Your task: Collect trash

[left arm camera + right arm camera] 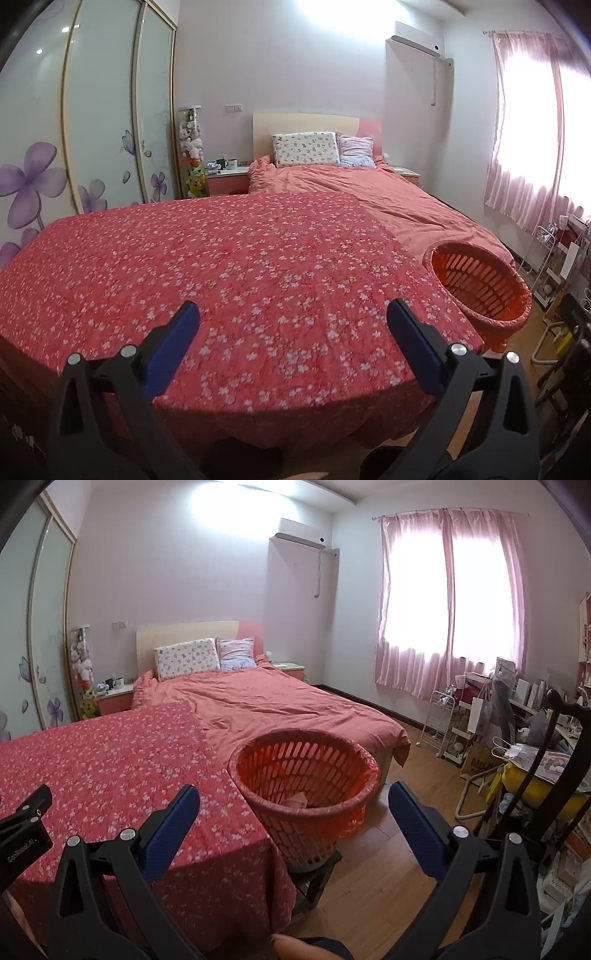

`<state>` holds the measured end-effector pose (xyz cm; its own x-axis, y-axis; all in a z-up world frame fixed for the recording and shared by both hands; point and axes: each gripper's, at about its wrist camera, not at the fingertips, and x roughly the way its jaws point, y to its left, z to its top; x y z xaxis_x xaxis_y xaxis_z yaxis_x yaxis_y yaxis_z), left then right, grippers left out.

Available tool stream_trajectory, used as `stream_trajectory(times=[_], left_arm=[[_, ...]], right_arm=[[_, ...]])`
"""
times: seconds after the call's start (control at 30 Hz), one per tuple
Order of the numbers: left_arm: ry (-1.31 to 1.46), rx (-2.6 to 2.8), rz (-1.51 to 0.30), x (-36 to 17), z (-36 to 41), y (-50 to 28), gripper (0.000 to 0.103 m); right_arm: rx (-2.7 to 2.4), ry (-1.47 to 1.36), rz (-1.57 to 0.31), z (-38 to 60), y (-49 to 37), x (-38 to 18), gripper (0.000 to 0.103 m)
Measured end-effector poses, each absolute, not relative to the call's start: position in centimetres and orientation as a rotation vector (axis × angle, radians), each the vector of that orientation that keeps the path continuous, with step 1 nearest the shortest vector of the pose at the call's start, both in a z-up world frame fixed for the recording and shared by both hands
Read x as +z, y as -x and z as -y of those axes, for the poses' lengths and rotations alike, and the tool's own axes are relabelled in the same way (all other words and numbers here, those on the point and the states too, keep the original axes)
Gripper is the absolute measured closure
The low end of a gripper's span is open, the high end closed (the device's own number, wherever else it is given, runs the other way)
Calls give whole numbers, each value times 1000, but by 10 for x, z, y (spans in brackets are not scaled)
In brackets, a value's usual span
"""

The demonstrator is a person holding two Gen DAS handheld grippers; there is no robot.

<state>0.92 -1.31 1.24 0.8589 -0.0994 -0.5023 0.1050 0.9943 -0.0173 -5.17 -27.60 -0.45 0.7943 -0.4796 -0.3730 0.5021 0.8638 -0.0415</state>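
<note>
An orange slatted basket (303, 771) lined with a thin bag stands on a dark stool beside the table. A pinkish scrap (295, 799) lies at its bottom. In the left wrist view the basket (480, 284) is at the right, past the table's corner. My left gripper (293, 306) hangs open over the red flowered tablecloth (221, 266) with nothing between its blue pads. My right gripper (293, 788) is open too, pointing at the basket's near rim from a little way back, and holds nothing. Part of the left gripper's black body (22, 823) shows at the left edge of the right wrist view.
Behind the table is a bed (280, 701) with a pink quilt and two pillows. A wardrobe (92, 129) with sliding doors lines the left wall. Wire racks, bags and a cluttered desk (517, 738) crowd the right side under the curtained window. Wooden floor (388, 849) lies right of the basket.
</note>
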Motion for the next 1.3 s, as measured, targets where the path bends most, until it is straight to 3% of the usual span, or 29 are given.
stream_trajectory(times=[1.3], left_arm=[[22, -31, -591, -1, 2, 4, 4]], right_arm=[[-551, -78, -492, 260, 47, -21, 2]])
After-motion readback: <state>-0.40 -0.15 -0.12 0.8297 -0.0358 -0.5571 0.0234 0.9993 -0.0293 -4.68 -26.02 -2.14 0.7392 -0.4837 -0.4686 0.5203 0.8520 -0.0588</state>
